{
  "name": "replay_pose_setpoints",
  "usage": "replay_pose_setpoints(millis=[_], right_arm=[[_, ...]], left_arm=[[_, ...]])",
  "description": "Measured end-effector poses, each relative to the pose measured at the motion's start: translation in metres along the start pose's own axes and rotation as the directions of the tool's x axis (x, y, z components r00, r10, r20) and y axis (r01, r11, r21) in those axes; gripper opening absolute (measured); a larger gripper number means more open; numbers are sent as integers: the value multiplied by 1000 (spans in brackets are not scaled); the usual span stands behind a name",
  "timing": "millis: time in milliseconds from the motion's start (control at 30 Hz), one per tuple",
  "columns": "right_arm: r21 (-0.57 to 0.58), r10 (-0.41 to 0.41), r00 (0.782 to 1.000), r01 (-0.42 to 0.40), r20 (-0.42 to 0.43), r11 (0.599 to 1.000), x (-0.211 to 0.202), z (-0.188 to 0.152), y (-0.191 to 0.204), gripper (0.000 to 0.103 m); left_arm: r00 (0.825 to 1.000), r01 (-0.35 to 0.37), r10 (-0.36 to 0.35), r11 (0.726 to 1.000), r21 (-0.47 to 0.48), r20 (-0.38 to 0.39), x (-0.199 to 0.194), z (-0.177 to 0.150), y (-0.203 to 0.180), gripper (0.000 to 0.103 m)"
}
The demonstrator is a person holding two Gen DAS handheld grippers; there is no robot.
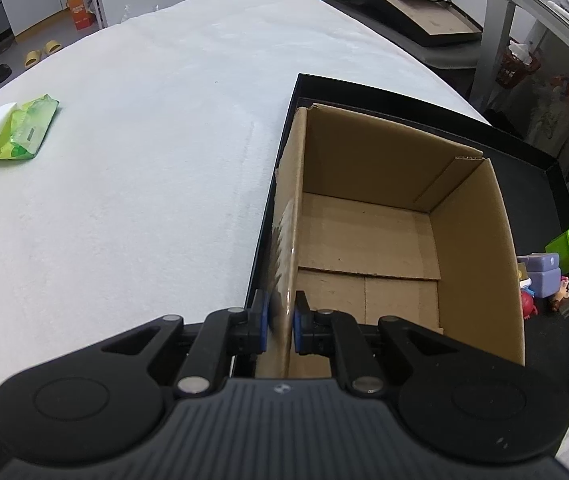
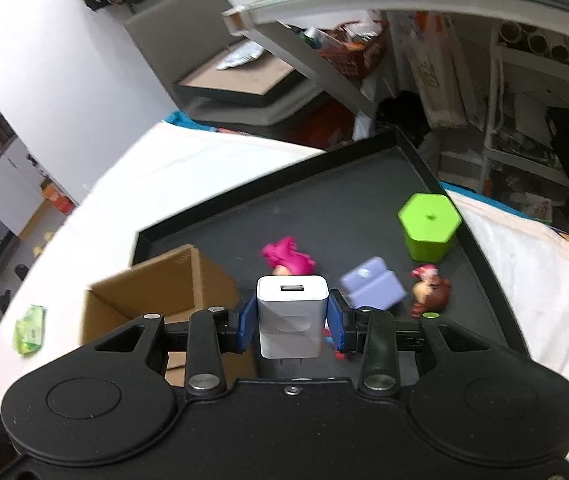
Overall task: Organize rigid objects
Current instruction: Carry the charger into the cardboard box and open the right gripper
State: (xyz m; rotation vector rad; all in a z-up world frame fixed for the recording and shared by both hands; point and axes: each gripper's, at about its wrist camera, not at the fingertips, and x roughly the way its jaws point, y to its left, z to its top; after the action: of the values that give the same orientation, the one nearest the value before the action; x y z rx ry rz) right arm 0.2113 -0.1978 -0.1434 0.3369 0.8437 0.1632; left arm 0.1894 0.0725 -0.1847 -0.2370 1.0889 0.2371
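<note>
So far my empty brown cardboard box (image 1: 368, 240) holds nothing: left gripper (image 1: 280, 322) pinches its wall, right gripper (image 2: 290, 322) clamps the white USB charger block (image 2: 290, 316), and apparently four toys wait on the black tray (image 2: 344, 200).

Both grippers (image 1: 279, 326) (image 2: 290, 320) clamped, level.

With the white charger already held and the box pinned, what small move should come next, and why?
Probably carry the right tool leftward over the cardboard box opening. It is shut on the white charger, the box looks empty inside, and the left tool clamps the box's wall, steadying it.
</note>
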Motion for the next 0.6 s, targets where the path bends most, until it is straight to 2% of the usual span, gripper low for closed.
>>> replay_pose_setpoints(millis=[333, 600], right_arm=[[-102, 72, 997, -69, 23, 992, -5, -5, 49, 36], [-175, 114, 993, -113, -2, 978, 7, -12, 76, 36]], left_arm=[[999, 52, -52, 999, -8, -2, -2, -1, 9, 12], [996, 87, -87, 996, -14, -5, -3, 0, 14, 13]])
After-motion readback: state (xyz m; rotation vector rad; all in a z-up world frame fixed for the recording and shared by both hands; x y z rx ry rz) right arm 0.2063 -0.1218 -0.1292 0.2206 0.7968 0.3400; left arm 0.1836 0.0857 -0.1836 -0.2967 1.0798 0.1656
